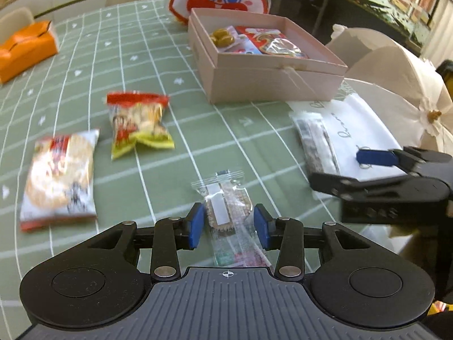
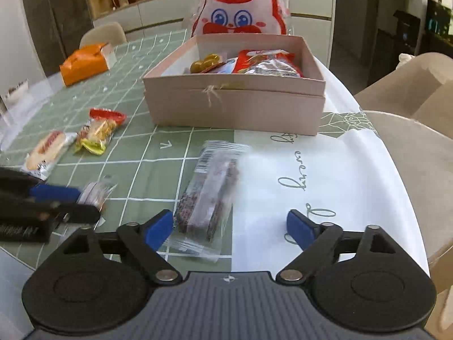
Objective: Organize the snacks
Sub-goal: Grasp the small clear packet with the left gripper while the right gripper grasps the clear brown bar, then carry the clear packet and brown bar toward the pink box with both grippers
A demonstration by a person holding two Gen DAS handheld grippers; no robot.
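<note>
From the left wrist we see the left gripper [image 1: 228, 225] angled down at the table [image 1: 158, 65], its blue pads standing part-way apart on either side of a clear-wrapped cracker [image 1: 226, 212]; whether they press on the wrapper we cannot tell. Only this view shows the round rice-cracker pack [image 1: 61, 175] in full, with the red-and-yellow snack bag [image 1: 138, 124] beside it.

The right wrist view alone shows the right gripper [image 2: 230, 228] with its jaws spread wide and empty above the table's near rim. A dark bar in clear wrap [image 2: 208, 195] lies just beyond its left pad, on the seam between green cloth and white cloth.

The pink box [image 2: 235, 104], already holding snacks, stands farther back. Bare cloth lies between it and both grippers; chairs crowd the right edge.
</note>
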